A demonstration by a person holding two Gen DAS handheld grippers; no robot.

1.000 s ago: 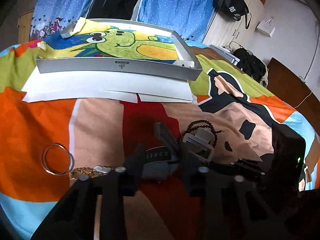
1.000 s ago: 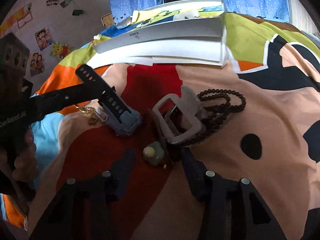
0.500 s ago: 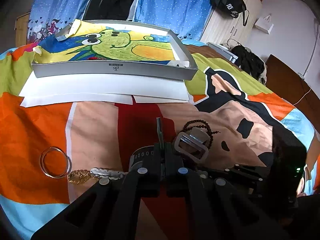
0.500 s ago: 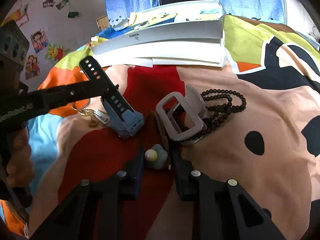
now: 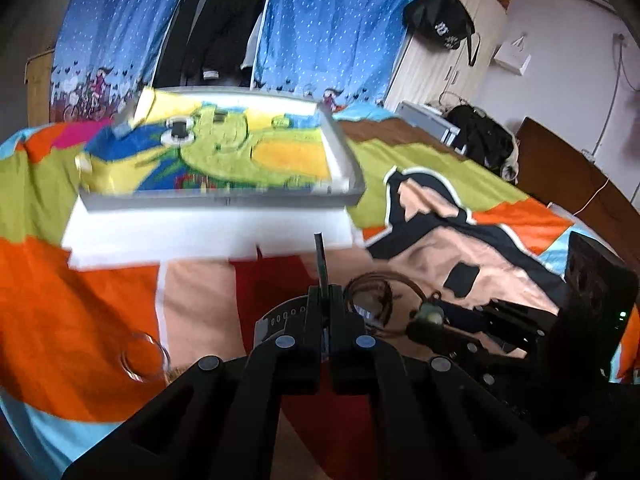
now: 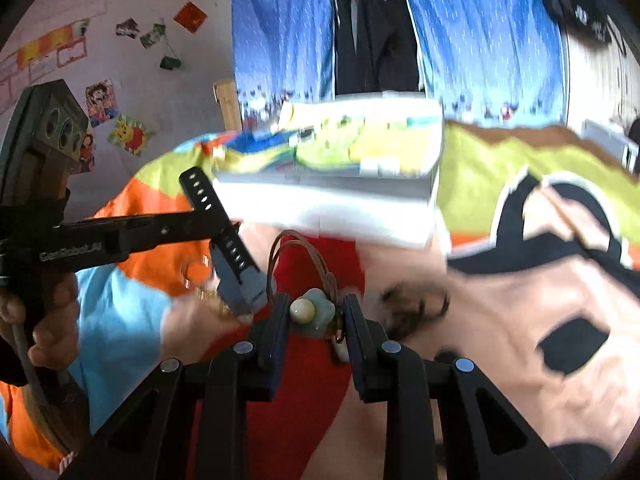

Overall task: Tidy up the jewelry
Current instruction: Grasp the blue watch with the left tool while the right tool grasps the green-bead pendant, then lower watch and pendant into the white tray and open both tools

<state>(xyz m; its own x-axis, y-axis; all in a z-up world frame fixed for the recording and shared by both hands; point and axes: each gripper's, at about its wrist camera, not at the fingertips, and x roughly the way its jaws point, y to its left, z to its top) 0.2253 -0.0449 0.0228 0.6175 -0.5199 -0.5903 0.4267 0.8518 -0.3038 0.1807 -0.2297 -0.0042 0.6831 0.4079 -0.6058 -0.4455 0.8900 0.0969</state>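
Clutter lies across the bright patchwork bedspread [image 5: 100, 292] under both tools. The left gripper [image 5: 325, 304] is clamped on the dark perforated rubber watch strap [image 6: 224, 236], which hangs off the bed with its grey-blue end lowest. The right gripper [image 6: 316, 316] pinches the pale green flower-shaped charm with a cream bead [image 6: 310, 312]; a thin brown cord loop [image 6: 304, 252] rises behind it. Its jaws have just been closing, the charm between them. Left on the bedspread, a clear round bangle [image 5: 142, 356] sits at the left, and a dark beaded bracelet [image 6: 412, 308], blurred, lies just right of the charm. Further back, a shallow grey tray lined with a green cartoon dinosaur print [image 5: 348, 160] rests on white foam sheets [image 5: 200, 236]; nothing stands between it and the grippers. Blue dotted curtains [image 5: 332, 28] hang behind.
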